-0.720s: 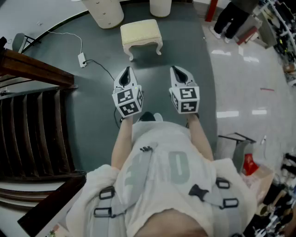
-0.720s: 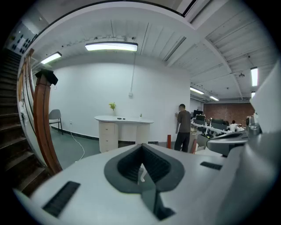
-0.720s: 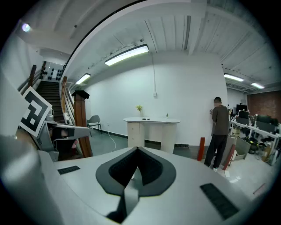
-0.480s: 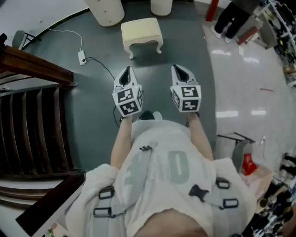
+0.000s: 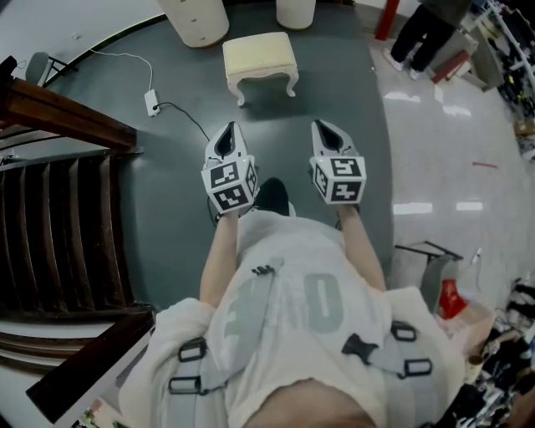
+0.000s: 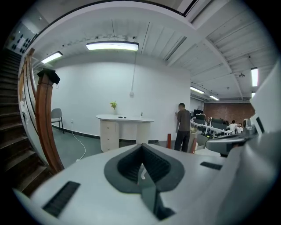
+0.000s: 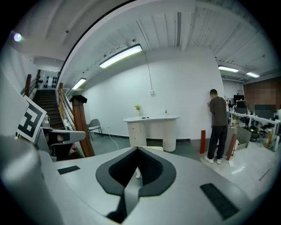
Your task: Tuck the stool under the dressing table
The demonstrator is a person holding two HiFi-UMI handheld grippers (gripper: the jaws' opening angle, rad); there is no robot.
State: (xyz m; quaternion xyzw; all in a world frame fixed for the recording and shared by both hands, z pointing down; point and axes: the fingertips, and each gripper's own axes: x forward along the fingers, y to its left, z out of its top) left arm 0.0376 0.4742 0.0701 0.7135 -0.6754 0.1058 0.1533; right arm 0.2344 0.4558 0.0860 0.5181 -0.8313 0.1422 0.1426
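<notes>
A cream cushioned stool (image 5: 259, 60) with curved white legs stands on the dark green floor, in front of the white dressing table (image 5: 196, 17), whose two pedestals show at the top edge. My left gripper (image 5: 229, 129) and right gripper (image 5: 324, 127) are held side by side short of the stool, apart from it, both shut and empty. In the left gripper view the dressing table (image 6: 125, 127) stands against the white wall beyond the left gripper (image 6: 141, 154). In the right gripper view the right gripper (image 7: 137, 151) hides most of the stool; only its top edge (image 7: 154, 148) shows, below the dressing table (image 7: 151, 129).
A dark wooden staircase (image 5: 58, 209) runs along the left. A white cable with a power adapter (image 5: 151, 103) lies on the floor left of the stool. A person (image 5: 422, 33) stands at the far right beside a red post (image 5: 384, 17). Glossy light floor lies to the right.
A dark shoe has stepped forward just below the two grippers. The grippers stay side by side and shut; the stool has not moved.
</notes>
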